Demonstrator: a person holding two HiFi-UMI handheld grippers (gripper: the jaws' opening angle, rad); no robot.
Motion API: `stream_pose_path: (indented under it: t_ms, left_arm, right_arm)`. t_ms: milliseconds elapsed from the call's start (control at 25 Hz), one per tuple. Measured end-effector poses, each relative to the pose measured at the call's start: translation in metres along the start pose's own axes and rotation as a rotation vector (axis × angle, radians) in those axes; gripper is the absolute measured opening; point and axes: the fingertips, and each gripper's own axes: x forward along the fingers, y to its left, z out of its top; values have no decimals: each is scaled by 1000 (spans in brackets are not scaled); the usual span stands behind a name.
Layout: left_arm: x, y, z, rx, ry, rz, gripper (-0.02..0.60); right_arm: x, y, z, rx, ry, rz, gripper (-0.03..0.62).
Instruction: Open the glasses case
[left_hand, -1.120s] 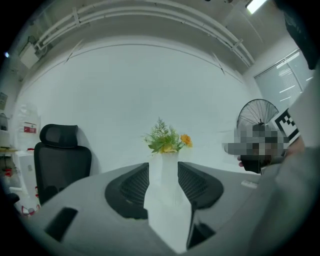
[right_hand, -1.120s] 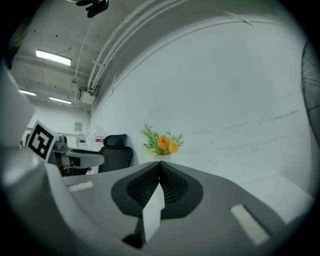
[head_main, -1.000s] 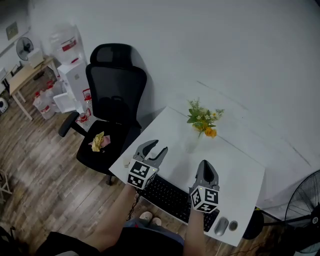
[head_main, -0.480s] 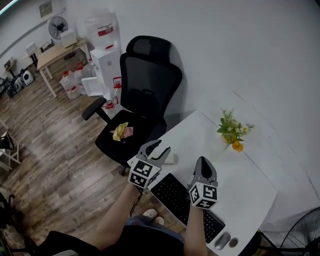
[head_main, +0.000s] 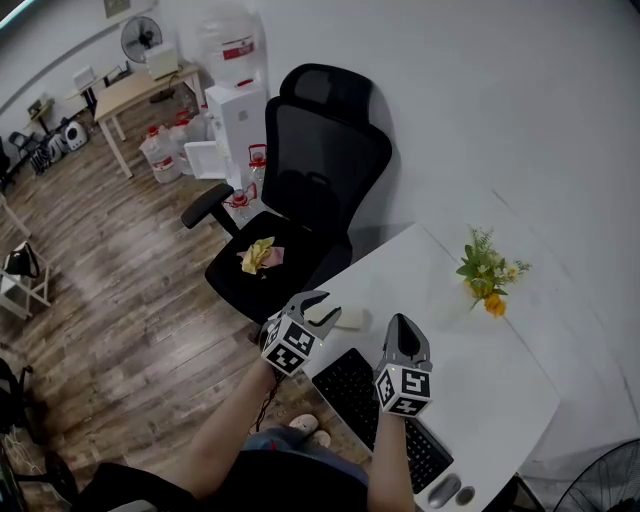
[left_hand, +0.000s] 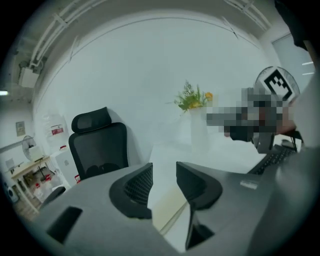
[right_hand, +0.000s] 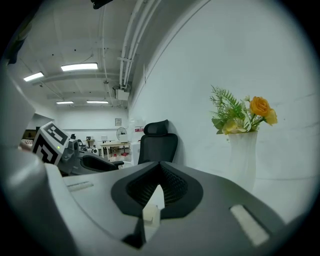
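The glasses case (head_main: 342, 319) is a cream oblong box lying at the left corner of the white table (head_main: 470, 360). My left gripper (head_main: 322, 308) reaches it from the near side. Its jaws have just been closing a little, with the near end of the case (left_hand: 168, 206) low between them and a gap on both sides, so the gripper is open. My right gripper (head_main: 402, 324) hovers to the right above the keyboard (head_main: 385, 415), shut with nothing in it. In the right gripper view its tips (right_hand: 160, 167) meet.
A vase of flowers (head_main: 487, 283) stands at the table's far side. A mouse (head_main: 444, 491) lies at the keyboard's right end. A black office chair (head_main: 300, 200) with a yellow thing (head_main: 260, 255) on its seat stands beyond the left corner.
Both grippers have moved left toward the table's corner and sunk. The case has come into sight there, and the left gripper's jaws now stand around its end.
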Motion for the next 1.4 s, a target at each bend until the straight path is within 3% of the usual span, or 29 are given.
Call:
stream_pose_path:
  t_ms: [160, 360, 520, 880, 1400]
  left_arm:
    - [16, -14, -28, 145, 131, -66, 158]
    - [37, -31, -57, 417, 298, -121, 164]
    - [52, -41, -76, 573, 398, -160, 164]
    - [69, -57, -100, 706, 500, -196, 155]
    - [77, -54, -109, 726, 549, -182, 126]
  right_arm:
    - [2, 1, -5, -6, 13, 9, 9]
    - [2, -3, -8, -6, 23, 8, 11]
    - [2, -7, -11, -3, 30, 4, 11]
    - [3, -17, -12, 10, 28, 3, 11]
    - [3, -24, -12, 14, 32, 3, 11]
